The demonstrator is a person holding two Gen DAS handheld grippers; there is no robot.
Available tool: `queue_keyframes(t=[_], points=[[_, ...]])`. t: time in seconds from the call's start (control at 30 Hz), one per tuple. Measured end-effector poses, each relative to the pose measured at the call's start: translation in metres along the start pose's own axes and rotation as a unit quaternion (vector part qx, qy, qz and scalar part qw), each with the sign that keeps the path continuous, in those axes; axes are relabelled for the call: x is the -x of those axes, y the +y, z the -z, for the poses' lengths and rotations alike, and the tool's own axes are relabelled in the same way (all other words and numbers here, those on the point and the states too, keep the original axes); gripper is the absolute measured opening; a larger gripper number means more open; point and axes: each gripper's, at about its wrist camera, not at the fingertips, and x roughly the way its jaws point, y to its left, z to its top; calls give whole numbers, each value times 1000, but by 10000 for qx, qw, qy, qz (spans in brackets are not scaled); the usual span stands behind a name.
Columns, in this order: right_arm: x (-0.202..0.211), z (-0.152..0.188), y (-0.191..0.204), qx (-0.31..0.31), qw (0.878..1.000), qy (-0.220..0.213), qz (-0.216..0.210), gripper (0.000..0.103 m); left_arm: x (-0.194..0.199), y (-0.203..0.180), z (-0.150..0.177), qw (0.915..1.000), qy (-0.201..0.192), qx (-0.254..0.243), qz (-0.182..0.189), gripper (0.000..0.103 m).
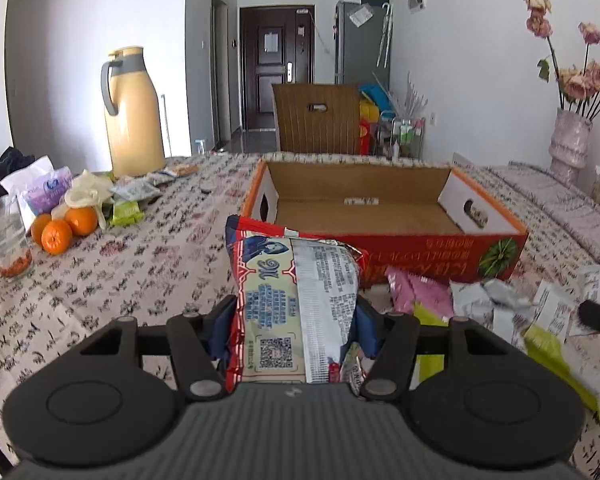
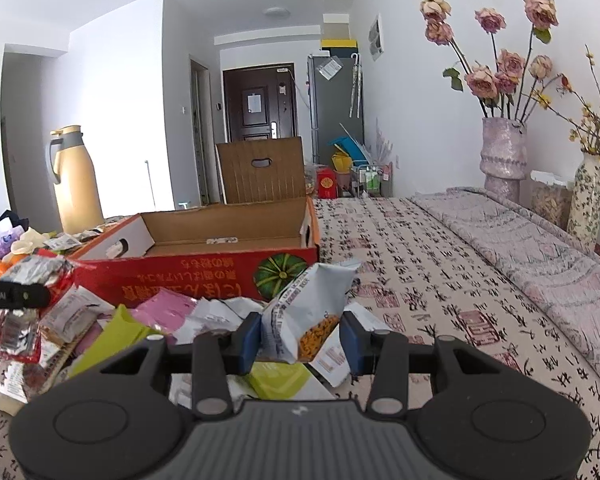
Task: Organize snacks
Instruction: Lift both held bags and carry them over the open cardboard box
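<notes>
My left gripper (image 1: 294, 320) is shut on a red, cream and silver snack bag (image 1: 296, 300) and holds it upright above the table, just in front of the open red cardboard box (image 1: 420, 252). My right gripper (image 2: 300, 338) is shut on a white snack bag with orange sticks printed on it (image 2: 308, 312), in front of the box's right corner (image 2: 284, 268). The box looks empty inside. A pile of loose snack packets (image 2: 112, 328), pink, green and silver, lies before the box; it also shows in the left wrist view (image 1: 480, 308).
A yellow thermos jug (image 1: 132, 120), oranges (image 1: 60, 228), a glass (image 1: 4, 236) and small packets stand at the table's left. Vases with dried flowers (image 2: 504, 152) stand at the right by the wall. A brown chair back (image 1: 316, 116) is behind the box.
</notes>
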Motion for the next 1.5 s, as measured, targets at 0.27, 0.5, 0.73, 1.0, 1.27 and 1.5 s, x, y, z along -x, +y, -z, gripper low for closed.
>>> queue_keyframes(t=[0.27, 0.5, 0.73, 1.0, 1.27, 1.5], points=[[-6, -22, 15, 126, 9996, -200, -131, 42, 3, -1, -29, 9996, -278, -16, 85, 61], [-23, -47, 27, 152, 9990, -336, -251, 42, -8, -4, -57, 9990, -410, -32, 188, 61], [-53, -78, 42, 268, 9981, -467, -306, 42, -29, -11, -84, 9985, -483, -21, 261, 61], [-102, -109, 57, 306, 9981, -456, -284, 42, -72, -15, -111, 9988, -383, 127, 276, 61], [-167, -115, 61, 189, 9997, 47, -115, 42, -131, -17, -117, 9996, -50, 195, 208, 61], [-187, -100, 60, 231, 9993, 284, -117, 42, -164, -12, -104, 9988, 282, 282, 274, 61]])
